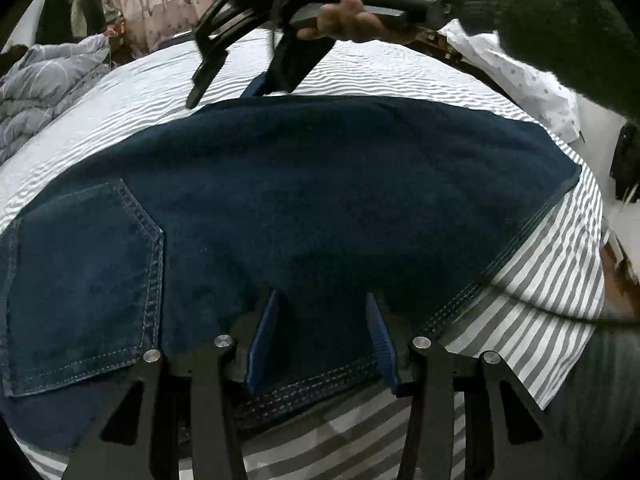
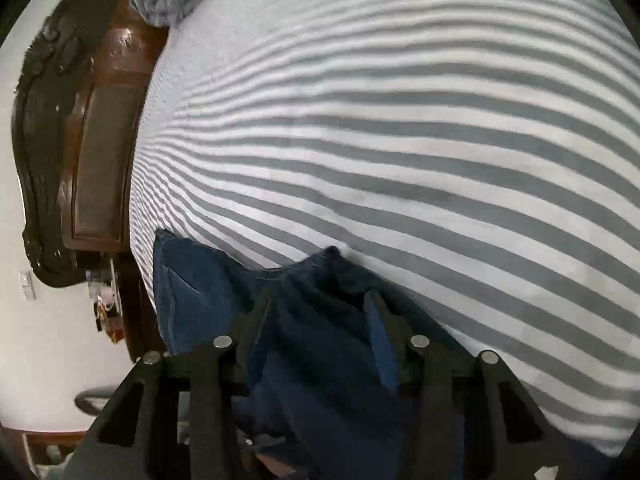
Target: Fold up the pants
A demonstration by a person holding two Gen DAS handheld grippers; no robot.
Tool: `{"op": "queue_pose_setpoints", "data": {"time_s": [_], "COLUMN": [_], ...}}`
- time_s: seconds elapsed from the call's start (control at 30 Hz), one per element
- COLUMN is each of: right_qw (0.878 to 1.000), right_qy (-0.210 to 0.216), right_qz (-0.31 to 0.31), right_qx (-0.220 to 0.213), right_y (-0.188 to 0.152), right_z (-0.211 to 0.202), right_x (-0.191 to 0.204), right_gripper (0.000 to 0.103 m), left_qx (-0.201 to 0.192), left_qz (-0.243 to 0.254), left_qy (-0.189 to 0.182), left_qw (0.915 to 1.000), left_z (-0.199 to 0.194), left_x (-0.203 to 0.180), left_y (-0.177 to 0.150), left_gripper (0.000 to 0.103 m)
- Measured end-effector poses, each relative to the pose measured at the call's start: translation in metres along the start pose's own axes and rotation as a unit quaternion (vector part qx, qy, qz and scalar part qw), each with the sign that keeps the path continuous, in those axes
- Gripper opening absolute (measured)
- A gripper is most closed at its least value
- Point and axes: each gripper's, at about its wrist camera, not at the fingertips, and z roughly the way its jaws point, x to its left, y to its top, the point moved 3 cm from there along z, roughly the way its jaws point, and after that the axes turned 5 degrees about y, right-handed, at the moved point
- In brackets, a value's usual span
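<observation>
Dark blue denim pants (image 1: 304,200) lie flat across the striped bed, back pocket (image 1: 84,280) at the left and stitched hem at the right. My left gripper (image 1: 322,304) hovers open over the near edge of the pants, blue-padded fingers apart. My right gripper (image 1: 240,76) shows at the top of the left wrist view, held by a hand over the far edge of the pants, fingers apart. In the right wrist view the right gripper (image 2: 320,304) is open with bunched denim (image 2: 312,340) between its fingers.
The bed has a grey-and-white striped sheet (image 2: 400,140). A grey quilt (image 1: 44,80) lies at the far left. A dark wooden headboard (image 2: 92,140) stands at the bed's end. A white dotted pillow (image 1: 532,80) lies at the right.
</observation>
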Motion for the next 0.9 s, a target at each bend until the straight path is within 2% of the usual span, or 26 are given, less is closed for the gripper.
{"op": "queue_pose_setpoints", "data": {"time_s": [0.1,0.17,0.27,0.33,0.47,0.6,0.7,0.77,0.83,0.9], "right_qw": [0.999,0.999,0.999,0.999,1.000,0.999,0.999,0.999,0.999,0.999], "right_qy": [-0.009,0.005,0.022,0.025,0.026,0.031,0.032,0.031,0.040,0.038], "right_qz": [-0.015,-0.012,0.007,0.016,0.005,0.015,0.003,-0.004,0.000,0.002], "right_qx": [0.032,0.039,0.040,0.037,0.015,0.016,0.008,-0.009,-0.031,-0.021], "right_y": [0.004,0.000,0.007,0.009,0.000,0.005,0.005,0.005,0.008,0.010], "right_z": [0.012,0.013,0.017,0.015,0.001,0.006,0.005,-0.005,-0.018,-0.014], "right_x": [0.009,0.005,-0.004,-0.007,-0.005,-0.006,0.001,0.004,0.002,0.002], "right_gripper": [0.043,0.043,0.040,0.035,0.035,0.035,0.035,0.035,0.035,0.035], "left_qx": [0.003,0.004,-0.007,-0.005,-0.005,-0.012,-0.020,-0.005,0.028,0.017], "left_qz": [-0.008,-0.024,-0.048,-0.047,-0.040,-0.085,-0.099,-0.094,-0.095,-0.077], "left_qy": [-0.011,-0.017,-0.007,0.003,0.003,-0.007,0.022,0.046,0.051,0.062], "left_qw": [0.9999,0.9996,0.9988,0.9989,0.9992,0.9963,0.9947,0.9945,0.9938,0.9949], "left_z": [-0.002,-0.005,-0.010,-0.009,-0.011,-0.021,-0.025,-0.017,-0.004,-0.006], "left_x": [0.004,0.008,0.024,0.028,0.027,0.044,0.060,0.070,0.074,0.071], "left_y": [0.002,0.004,0.013,0.015,0.016,0.025,0.030,0.025,0.014,0.007], "left_gripper": [0.047,0.047,0.047,0.047,0.047,0.047,0.048,0.048,0.048,0.048]}}
